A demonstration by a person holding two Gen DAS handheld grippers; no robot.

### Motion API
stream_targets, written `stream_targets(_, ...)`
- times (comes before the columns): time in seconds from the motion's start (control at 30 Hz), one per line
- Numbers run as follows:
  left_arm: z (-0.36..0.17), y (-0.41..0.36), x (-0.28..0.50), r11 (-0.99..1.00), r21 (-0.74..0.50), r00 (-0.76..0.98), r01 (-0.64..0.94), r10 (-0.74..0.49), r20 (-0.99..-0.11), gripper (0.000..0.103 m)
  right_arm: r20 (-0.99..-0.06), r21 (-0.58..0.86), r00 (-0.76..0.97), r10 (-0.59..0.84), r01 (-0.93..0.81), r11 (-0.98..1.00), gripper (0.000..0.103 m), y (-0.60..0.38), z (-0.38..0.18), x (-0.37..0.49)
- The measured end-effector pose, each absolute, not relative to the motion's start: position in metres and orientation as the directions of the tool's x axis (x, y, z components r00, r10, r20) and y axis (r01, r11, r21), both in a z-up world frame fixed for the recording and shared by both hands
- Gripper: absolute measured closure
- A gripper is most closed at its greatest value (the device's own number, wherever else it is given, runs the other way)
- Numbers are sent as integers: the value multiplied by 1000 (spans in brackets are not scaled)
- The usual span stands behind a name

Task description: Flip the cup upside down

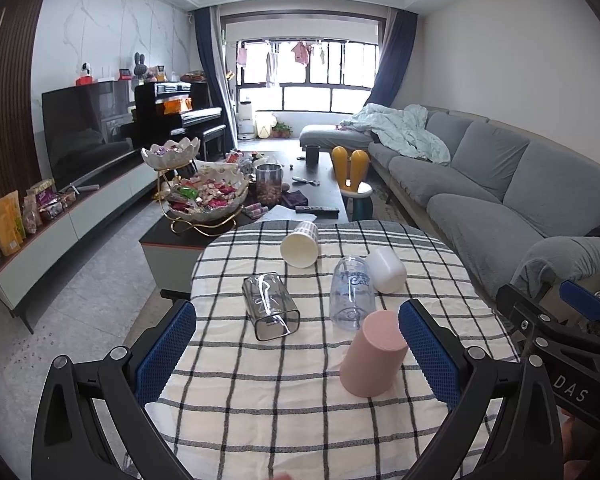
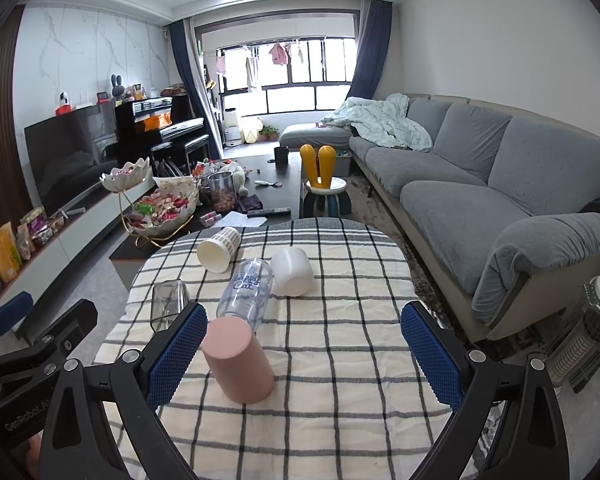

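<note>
Already the pink cup (image 1: 374, 354) stands mouth-down, slightly tilted in the fisheye, on the checked cloth (image 1: 260, 400), near the front of the table, so that one looks finished. Just behind it, and seemingly touching it, lies a clear bottle-like cup (image 1: 350, 292) printed "Happy Cat". The white cup (image 1: 386, 270) beside that lies on its side, as do the paper cup (image 1: 300, 244) further back and the square glass (image 1: 270, 306) to the left. If the task covers all of them, four are left; I cannot tell which cup is meant.

The left gripper (image 1: 298, 356) hangs with its jaws wide apart, holding nothing, the pink cup just inside its right finger. The right gripper (image 2: 304, 354) is likewise spread and empty, the pink cup just beside its left pad.
</note>
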State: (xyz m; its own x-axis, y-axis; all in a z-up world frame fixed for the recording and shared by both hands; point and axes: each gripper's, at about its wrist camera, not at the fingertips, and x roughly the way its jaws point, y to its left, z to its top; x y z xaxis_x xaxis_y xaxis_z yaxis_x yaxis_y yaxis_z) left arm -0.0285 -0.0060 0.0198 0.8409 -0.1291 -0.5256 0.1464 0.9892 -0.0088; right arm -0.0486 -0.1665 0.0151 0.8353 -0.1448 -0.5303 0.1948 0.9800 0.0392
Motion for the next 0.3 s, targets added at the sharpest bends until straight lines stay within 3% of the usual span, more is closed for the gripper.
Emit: stream_targets(0.3, 18, -10, -25, 992, -19, 833, 124, -114, -542, 0, -531, 39, 834, -146, 196, 980, 5, -167, 15, -49)
